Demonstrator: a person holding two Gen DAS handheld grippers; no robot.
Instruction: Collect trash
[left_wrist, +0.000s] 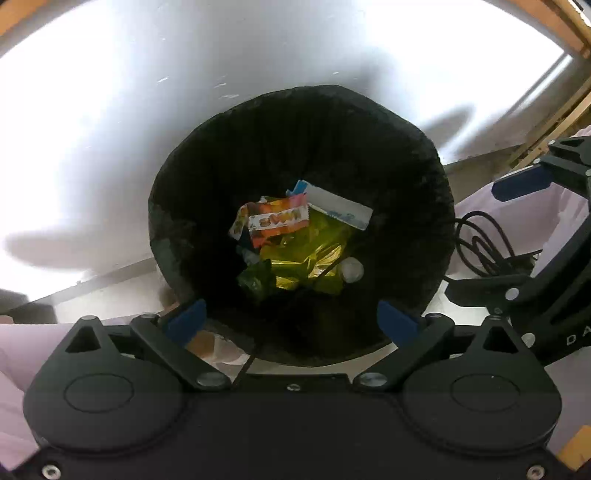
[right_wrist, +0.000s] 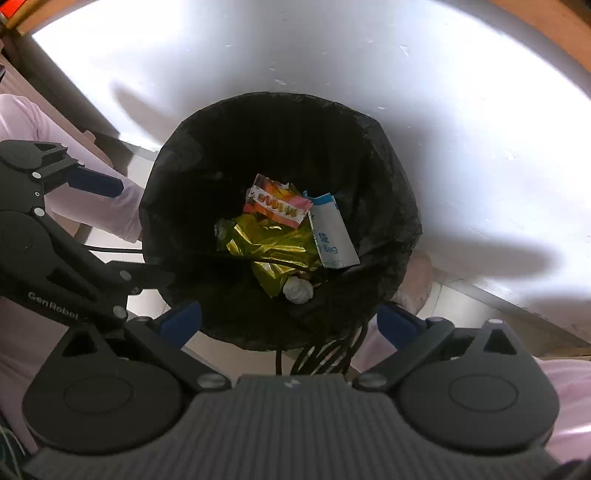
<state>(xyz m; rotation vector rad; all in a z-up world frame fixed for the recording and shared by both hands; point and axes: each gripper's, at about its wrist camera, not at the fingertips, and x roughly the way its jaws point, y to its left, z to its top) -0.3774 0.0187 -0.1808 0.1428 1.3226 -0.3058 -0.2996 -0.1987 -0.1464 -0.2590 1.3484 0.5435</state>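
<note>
Both grippers point steeply down over the bin, pretty much straight into its mouth. The left gripper has its blue pads spread wide at the bottom of its frame, nothing between them. Same for the right gripper: pads wide apart and empty, the bin sitting dead center beyond them. The bin has a black liner, and the trash is down at the bottom: an orange wrapper on top of crumpled gold foil, a white-and-blue packet just beside them, and a white wad low in the pile. In the right view the same pile shows with the wrapper toward the top, the foil under it, the packet on the right with "Bag" readable on it, and the wad at the lower edge. The left view catches the other gripper at the right edge, plus a coiled black cable beside the bin. The right view has the other gripper at the left edge with "GenRobot" lettering, and the cable hanging low in the middle. Pink cloth shows in the upper left there.
</note>
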